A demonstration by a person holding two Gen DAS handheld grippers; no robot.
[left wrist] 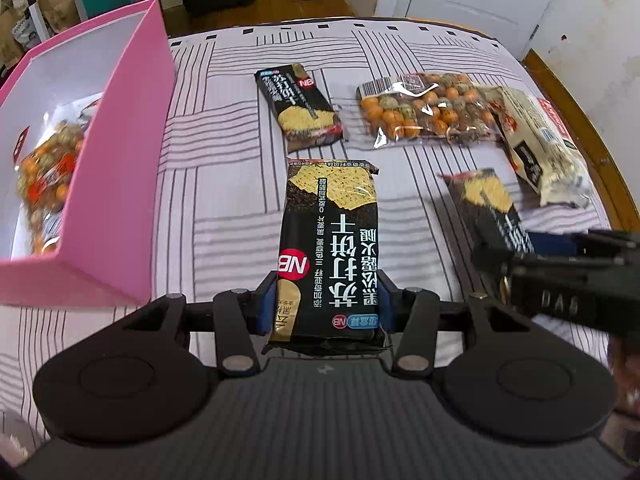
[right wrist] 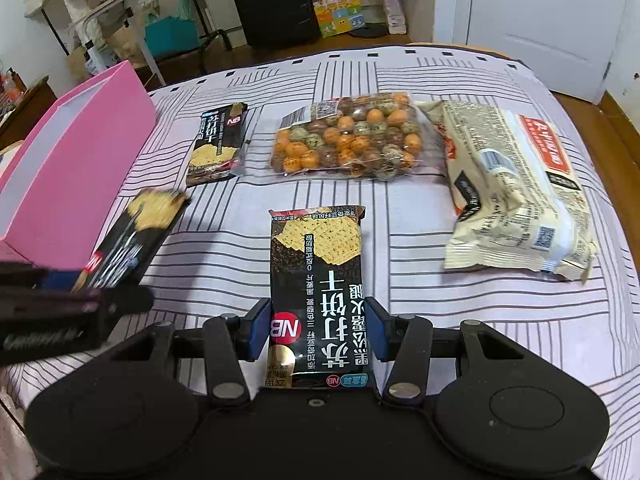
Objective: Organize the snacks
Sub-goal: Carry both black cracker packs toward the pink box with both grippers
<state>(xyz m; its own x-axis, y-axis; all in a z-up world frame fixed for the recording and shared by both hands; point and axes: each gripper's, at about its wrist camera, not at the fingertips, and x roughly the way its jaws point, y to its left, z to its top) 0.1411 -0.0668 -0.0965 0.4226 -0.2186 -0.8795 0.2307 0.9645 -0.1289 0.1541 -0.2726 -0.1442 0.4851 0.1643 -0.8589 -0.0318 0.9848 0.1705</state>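
My left gripper (left wrist: 327, 300) is shut on a black soda-cracker pack (left wrist: 328, 240) and holds it above the striped bedsheet, its blue pads pressing the pack's two long sides. In the same way my right gripper (right wrist: 318, 328) is shut on a second black cracker pack (right wrist: 318, 280). A third cracker pack (left wrist: 300, 108) lies on the bed further back. To its right are a clear bag of orange and green round snacks (left wrist: 424, 110) and a cream-coloured bag (left wrist: 540, 148). The open pink box (left wrist: 120, 160) stands at the left of the left wrist view, with another bag of round snacks (left wrist: 44, 176) inside.
The bed's wooden edge (left wrist: 580, 120) curves along the right. Beyond the bed's far end are a black suitcase (right wrist: 272, 0), a teal bag (right wrist: 168, 36), a colourful carton (right wrist: 340, 20) and a white door (right wrist: 540, 20). Bare striped sheet (left wrist: 224, 208) lies between the box and the held pack.
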